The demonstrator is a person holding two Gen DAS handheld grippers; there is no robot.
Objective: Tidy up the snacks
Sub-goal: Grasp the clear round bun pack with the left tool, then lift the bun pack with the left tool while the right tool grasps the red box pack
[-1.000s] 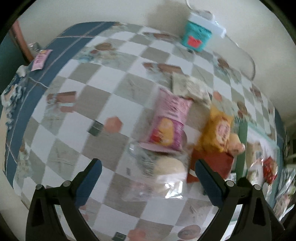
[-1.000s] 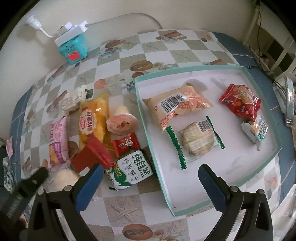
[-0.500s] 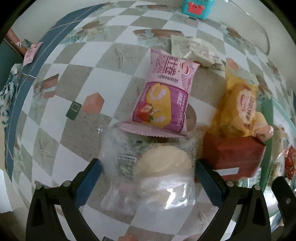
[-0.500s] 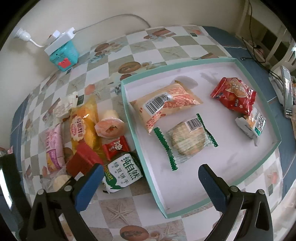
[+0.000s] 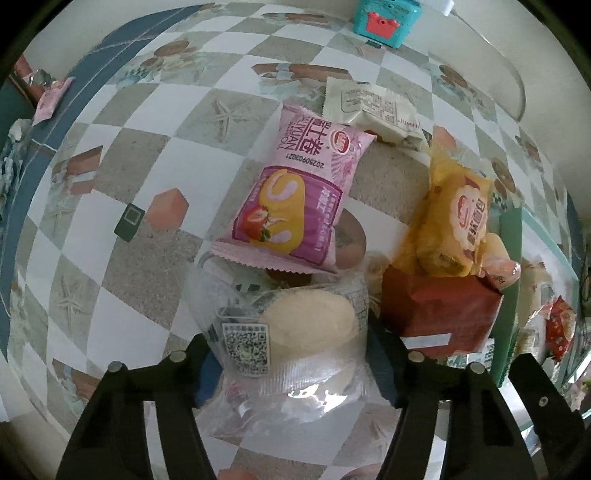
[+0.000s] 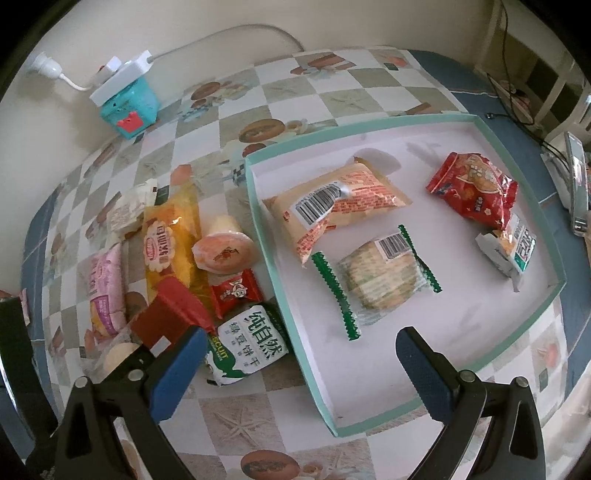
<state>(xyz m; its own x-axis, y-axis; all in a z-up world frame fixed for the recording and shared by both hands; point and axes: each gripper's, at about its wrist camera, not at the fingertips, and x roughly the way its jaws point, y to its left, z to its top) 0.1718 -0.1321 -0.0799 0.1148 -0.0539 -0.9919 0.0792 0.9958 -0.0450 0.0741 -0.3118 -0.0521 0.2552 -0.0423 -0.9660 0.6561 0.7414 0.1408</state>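
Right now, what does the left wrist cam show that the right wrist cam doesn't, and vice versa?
Left only: the left gripper closing around the clear-wrapped bun, QR label readable; pads look to be on the wrapper.

Right only: the right gripper open and empty over the tray, plus the tray's contents: orange pack, round cracker, red bag.

Both: pink roll pack, yellow pack, red box, teal box by the wall.
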